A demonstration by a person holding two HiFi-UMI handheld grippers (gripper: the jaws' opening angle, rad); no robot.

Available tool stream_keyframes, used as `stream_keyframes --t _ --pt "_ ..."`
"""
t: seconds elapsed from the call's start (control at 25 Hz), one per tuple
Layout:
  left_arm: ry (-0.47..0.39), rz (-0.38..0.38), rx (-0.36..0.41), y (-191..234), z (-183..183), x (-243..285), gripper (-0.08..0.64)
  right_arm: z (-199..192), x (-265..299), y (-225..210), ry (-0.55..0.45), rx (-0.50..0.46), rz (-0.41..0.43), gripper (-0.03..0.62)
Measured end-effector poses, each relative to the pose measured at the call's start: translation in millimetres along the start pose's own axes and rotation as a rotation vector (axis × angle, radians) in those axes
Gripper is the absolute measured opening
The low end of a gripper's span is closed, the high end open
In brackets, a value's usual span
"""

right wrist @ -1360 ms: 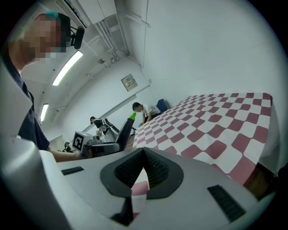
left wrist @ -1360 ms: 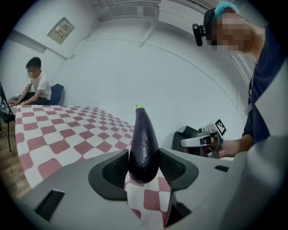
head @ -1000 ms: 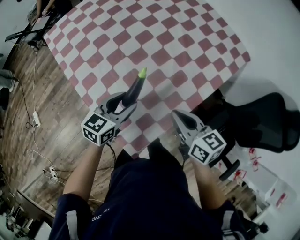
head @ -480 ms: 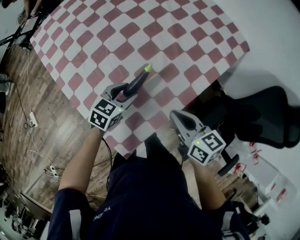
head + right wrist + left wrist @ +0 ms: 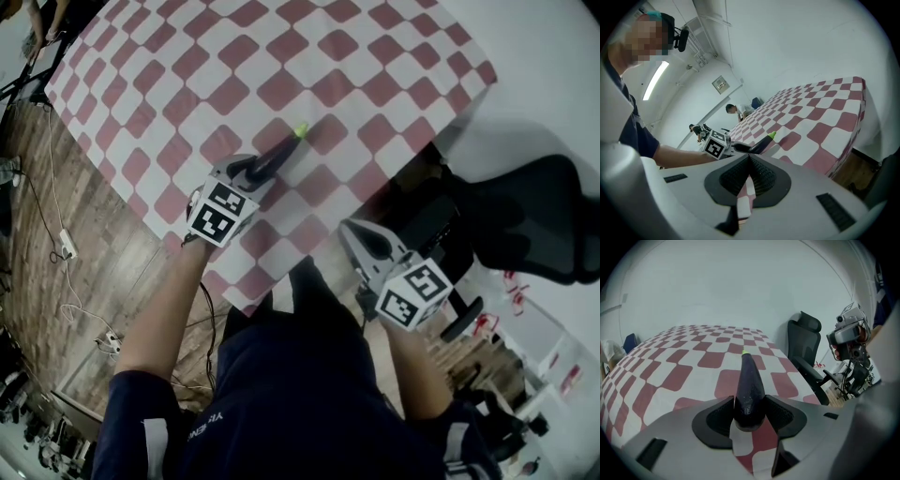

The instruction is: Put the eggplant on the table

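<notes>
A dark purple eggplant [image 5: 280, 150] with a green tip points away from me, low over the red-and-white checked table [image 5: 234, 66]. My left gripper [image 5: 265, 167] is shut on its thick end. In the left gripper view both pads press the eggplant [image 5: 749, 380] from the sides inside the left gripper [image 5: 750, 405]. Whether the tip touches the cloth I cannot tell. My right gripper [image 5: 361, 239] hangs off the table's near corner with its pads together and nothing in them. The right gripper view shows the right gripper [image 5: 750, 158] and, beyond it, the eggplant [image 5: 761, 143].
A black office chair [image 5: 525, 225] stands right of the table's corner. Wooden floor with cables [image 5: 56, 244] lies to the left. A person [image 5: 736, 110] is at the table's far end. The checked cloth overhangs the near edge.
My left gripper has gone forward and down toward the cloth with the eggplant, which now points lower. The right gripper has shifted only slightly.
</notes>
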State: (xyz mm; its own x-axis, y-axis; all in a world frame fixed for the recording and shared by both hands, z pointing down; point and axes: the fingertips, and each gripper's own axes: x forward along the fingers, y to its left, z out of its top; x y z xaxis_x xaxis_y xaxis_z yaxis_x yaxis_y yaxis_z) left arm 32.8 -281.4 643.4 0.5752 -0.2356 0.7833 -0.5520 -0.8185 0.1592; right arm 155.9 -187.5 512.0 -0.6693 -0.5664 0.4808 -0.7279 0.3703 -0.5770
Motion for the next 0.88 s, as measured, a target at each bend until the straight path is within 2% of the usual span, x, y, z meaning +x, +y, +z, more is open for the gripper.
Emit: stream_keyframes --t 0.28,0.6,0.88 --pt "0.12 0.021 0.035 -3.1 -12.6 11.8 0.232 -8.9 -8.4 -9.5 -0.008 0.028 -0.007 0.017" --pt "0.161 0.018 0.059 -7.5 -16.3 15.7 0.245 -14.6 -14.8 -9.0 -0.016 0.036 -0.009 0.017" --pt "0.141 0.039 0.064 -9.4 -9.3 7.7 0.265 -17.6 -22.8 -6.5 -0.027 0.032 -0.019 0.017"
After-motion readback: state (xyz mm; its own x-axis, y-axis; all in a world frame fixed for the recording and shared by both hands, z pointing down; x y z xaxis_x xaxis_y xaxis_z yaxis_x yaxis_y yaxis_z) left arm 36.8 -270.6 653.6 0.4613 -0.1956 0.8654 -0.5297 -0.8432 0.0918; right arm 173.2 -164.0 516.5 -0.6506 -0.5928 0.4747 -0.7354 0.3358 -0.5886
